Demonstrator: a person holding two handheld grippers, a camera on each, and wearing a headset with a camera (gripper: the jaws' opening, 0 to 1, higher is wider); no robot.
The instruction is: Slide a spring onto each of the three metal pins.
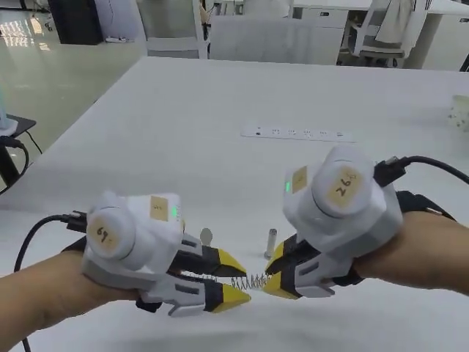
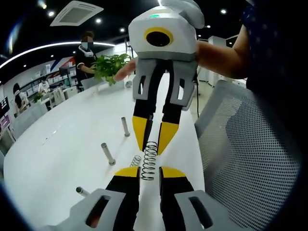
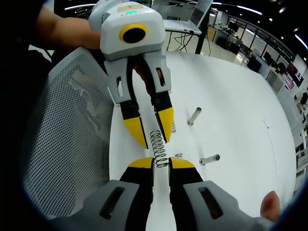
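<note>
A small steel spring (image 1: 250, 281) hangs level between both grippers, just above the white table (image 1: 220, 147). My left gripper (image 1: 233, 279) is shut on its left end and my right gripper (image 1: 272, 275) is shut on its right end. The left gripper view has the spring (image 2: 149, 161) running from my own jaws up to the right gripper (image 2: 153, 142). Three metal pins lie on the table: a far pin (image 2: 125, 126), a middle pin (image 2: 108, 153) and a near pin (image 2: 81, 191). A second spring (image 2: 135, 160) lies loose beside the held one.
A white power strip (image 1: 297, 134) lies mid-table, beyond the grippers. A grey mesh chair (image 2: 240, 139) stands close at the table's near edge. At the far end are a plant (image 2: 110, 65) and a person (image 2: 86, 53). More loose springs (image 3: 174, 127) lie near the pins (image 3: 194, 115).
</note>
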